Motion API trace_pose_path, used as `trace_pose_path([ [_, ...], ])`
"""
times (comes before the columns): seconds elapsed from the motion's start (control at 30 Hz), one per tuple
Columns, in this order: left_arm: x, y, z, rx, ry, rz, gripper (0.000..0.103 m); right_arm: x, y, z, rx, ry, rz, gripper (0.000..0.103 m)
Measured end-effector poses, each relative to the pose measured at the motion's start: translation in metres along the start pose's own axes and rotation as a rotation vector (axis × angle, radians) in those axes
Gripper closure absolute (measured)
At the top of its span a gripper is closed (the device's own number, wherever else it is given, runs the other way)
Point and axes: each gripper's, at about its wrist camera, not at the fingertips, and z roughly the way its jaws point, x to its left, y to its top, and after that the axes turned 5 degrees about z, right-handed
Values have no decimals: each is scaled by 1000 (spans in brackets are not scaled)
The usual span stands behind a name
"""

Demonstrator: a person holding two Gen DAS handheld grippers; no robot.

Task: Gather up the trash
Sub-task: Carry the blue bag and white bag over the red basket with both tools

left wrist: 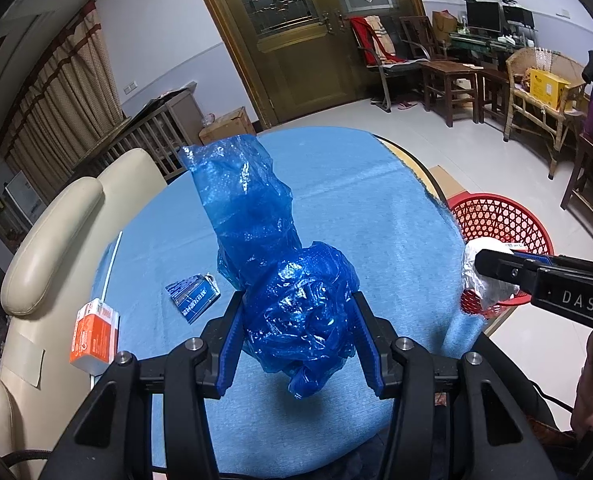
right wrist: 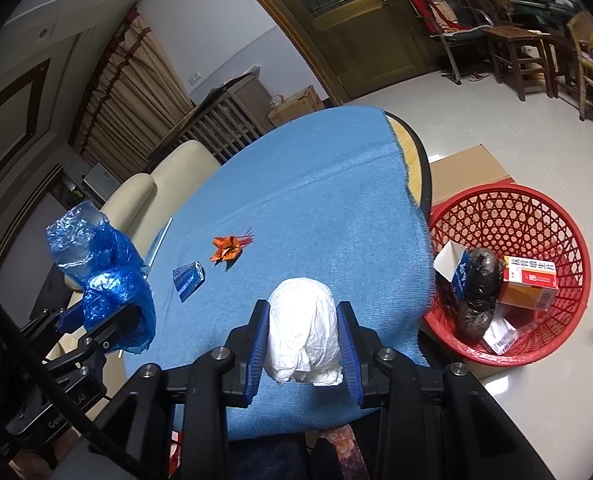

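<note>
My left gripper [left wrist: 298,340] is shut on a crumpled blue plastic bag [left wrist: 280,280] and holds it above the blue-clothed round table [left wrist: 356,200]; the bag also shows in the right wrist view [right wrist: 104,280]. My right gripper [right wrist: 304,344] is shut on a white crumpled paper wad [right wrist: 302,332], near the table's right edge; the wad also shows in the left wrist view [left wrist: 482,276]. A red mesh basket [right wrist: 536,208] on the floor to the right holds boxes and dark bags. A blue wrapper [right wrist: 188,278], an orange wrapper [right wrist: 228,249] and an orange-white carton [left wrist: 94,334] lie on the table.
A cream sofa [left wrist: 56,240] stands along the table's left side. Flat cardboard [right wrist: 468,168] lies under the basket. Wooden chairs and stools [left wrist: 452,76] stand at the far right by a wooden door [left wrist: 292,40]. A white straw [left wrist: 110,264] lies by the carton.
</note>
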Motion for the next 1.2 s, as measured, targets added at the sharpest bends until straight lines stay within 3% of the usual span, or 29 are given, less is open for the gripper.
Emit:
trace_pose_path([
  [1.2,-3,7,9,11,-44,88,51,-47,6,-12,-16,-25,111,67],
])
